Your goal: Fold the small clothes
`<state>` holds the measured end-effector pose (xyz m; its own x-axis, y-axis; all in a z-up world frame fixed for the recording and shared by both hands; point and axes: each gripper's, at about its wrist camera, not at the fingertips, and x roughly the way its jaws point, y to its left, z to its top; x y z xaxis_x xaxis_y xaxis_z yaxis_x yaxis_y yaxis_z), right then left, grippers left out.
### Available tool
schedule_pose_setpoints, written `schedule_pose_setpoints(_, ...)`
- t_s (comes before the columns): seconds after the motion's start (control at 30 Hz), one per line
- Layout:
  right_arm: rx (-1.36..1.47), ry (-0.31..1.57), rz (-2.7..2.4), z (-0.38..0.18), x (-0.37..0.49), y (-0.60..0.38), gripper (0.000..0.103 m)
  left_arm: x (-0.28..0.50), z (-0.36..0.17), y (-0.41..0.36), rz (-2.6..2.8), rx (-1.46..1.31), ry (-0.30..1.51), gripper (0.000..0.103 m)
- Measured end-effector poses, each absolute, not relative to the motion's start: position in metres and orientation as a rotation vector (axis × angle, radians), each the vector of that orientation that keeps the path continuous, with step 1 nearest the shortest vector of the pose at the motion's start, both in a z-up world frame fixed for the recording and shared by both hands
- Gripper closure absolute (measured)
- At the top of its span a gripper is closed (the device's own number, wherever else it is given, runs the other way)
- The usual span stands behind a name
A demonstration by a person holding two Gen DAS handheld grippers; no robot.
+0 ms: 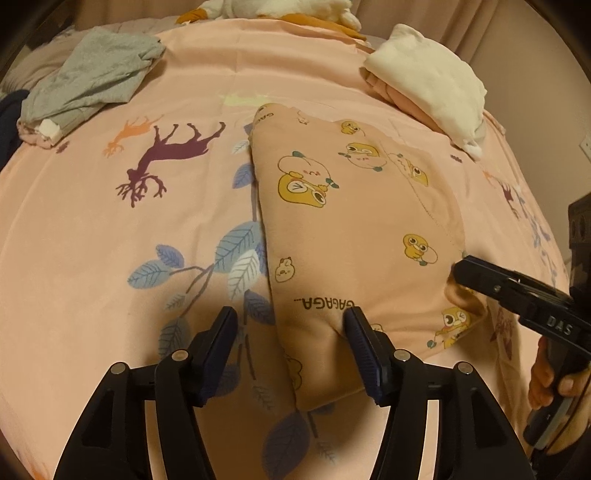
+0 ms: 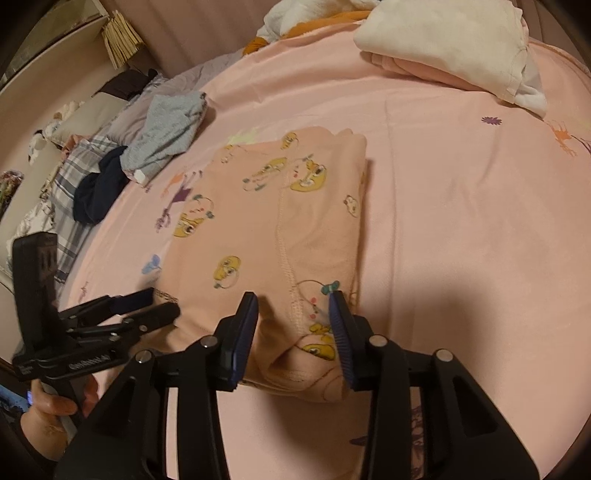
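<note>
A small peach garment printed with yellow cartoon ducks (image 1: pixel 351 229) lies folded flat on the pink bedsheet (image 1: pixel 110 229); it also shows in the right wrist view (image 2: pixel 280 221). My left gripper (image 1: pixel 291 325) is open, its jaws straddling the garment's near left corner. My right gripper (image 2: pixel 293 306) is open, its jaws straddling the garment's near right corner, with the fabric bunched between them. In the left wrist view the right gripper (image 1: pixel 465 273) touches the garment's right edge. In the right wrist view the left gripper (image 2: pixel 162 304) sits at the left edge.
A crumpled grey garment (image 1: pixel 92 81) lies far left beside a dark blue one (image 2: pixel 99 188). A stack of folded cream and pink clothes (image 1: pixel 428 81) sits far right. A plush toy (image 1: pixel 280 9) lies at the bed's far edge. Pillows (image 2: pixel 70 192) lie left.
</note>
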<state>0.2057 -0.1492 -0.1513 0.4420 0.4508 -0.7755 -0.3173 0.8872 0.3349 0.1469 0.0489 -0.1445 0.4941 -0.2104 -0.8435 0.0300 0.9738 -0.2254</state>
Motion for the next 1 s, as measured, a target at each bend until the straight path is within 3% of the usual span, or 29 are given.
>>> schedule_pose_setpoints(0.13,0.154,1.038,0.457,-0.159,0.209,-0.156,0.070,0.146,-0.144,0.047,-0.165,-0.173,1.044,0.052)
schedule_pose_setpoints(1.0,0.251,1.062,0.457,-0.162,0.202,-0.173,0.075,0.137,-0.148,0.059,-0.154,-0.186,1.055,0.055)
